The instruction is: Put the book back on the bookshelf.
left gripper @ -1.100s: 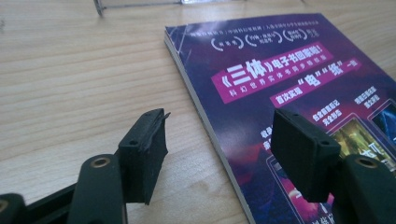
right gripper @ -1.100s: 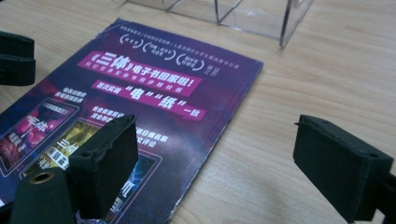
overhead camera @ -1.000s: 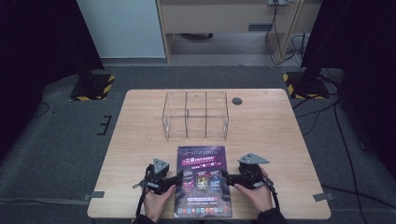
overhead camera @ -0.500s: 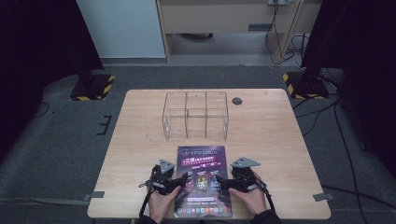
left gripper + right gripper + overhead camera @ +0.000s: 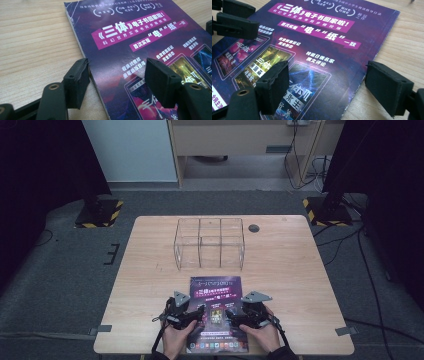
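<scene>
- A purple book point(image 5: 216, 312) lay flat on the wooden table point(image 5: 150, 270), close to the person's edge, its near end almost at the table's front rim.
- The left gripper point(image 5: 196, 316) sat over the book's left long edge with its jaws spread apart. In the left gripper view point(image 5: 113, 75) one jaw stood on bare wood just outside that edge and the other stood over the cover, so the jaws straddled the edge without pinching it.
- The right gripper point(image 5: 231, 316) mirrored this at the book's right long edge, jaws likewise wide apart. In the right gripper view point(image 5: 324, 87) one jaw was above the cover and the other over the wood beyond the edge.
- The right gripper view also showed the left gripper's black jaws at the far side of the cover.
- A clear acrylic organiser point(image 5: 209, 243) with divided compartments stood farther out, well apart from the book, leaving a strip of bare wood between them.
- Wide bare table lay to the left and right of the book.
- A small dark round cap point(image 5: 253, 228) sat just beside the organiser's far right corner.
</scene>
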The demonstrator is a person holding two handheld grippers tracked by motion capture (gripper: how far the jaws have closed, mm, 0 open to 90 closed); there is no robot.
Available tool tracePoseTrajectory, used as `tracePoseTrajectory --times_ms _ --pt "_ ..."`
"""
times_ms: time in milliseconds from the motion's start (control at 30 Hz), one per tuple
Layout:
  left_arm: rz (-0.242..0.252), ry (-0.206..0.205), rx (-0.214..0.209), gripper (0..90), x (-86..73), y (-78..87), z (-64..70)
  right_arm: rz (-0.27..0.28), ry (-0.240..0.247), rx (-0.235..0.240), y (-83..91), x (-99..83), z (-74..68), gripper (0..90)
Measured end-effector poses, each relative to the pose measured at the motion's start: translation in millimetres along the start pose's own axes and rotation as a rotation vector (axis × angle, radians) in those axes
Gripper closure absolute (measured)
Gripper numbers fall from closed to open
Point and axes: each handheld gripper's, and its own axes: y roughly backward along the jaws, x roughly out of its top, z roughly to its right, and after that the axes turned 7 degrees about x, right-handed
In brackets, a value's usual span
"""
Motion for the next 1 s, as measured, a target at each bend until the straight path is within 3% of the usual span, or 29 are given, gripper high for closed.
tracePoseTrajectory --times_ms 433,533,567,600,700,733,933,1000 --pt "0.04 0.041 -0.006 32.3 -1.7 -3.8 -0.7 0.024 -0.028 0.005 0.0 -1.2 0.7 19.2" --pt "0.051 0.099 -0.045 34.1 -3.0 -3.1 -7.3 0.027 -0.038 0.012 -0.1 -1.2 0.9 17.7" --pt "0.051 0.099 -0.045 35.8 -3.0 -3.1 -7.3 0.027 -0.038 0.012 -0.2 -1.2 0.9 17.7" --pt "0.059 0.133 -0.063 36.9 -4.1 -2.7 -10.6 0.029 -0.037 0.012 -0.3 -1.3 1.2 17.7" --pt "0.063 0.166 -0.074 39.9 -4.9 -2.5 -13.5 0.031 -0.05 0.015 -0.4 -1.2 0.8 16.9" --pt "0.072 0.204 -0.086 42.6 -5.9 -2.6 -15.9 0.035 -0.056 0.014 -0.4 -1.2 0.9 16.9" --pt "0.084 0.251 -0.112 45.9 -7.5 -1.3 -19.9 0.055 -0.086 0.04 1.0 -1.8 5.0 17.3" --pt "0.113 0.28 -0.146 47.4 -6.9 2.7 -22.1 0.06 -0.094 0.05 1.6 -2.1 6.7 17.3"
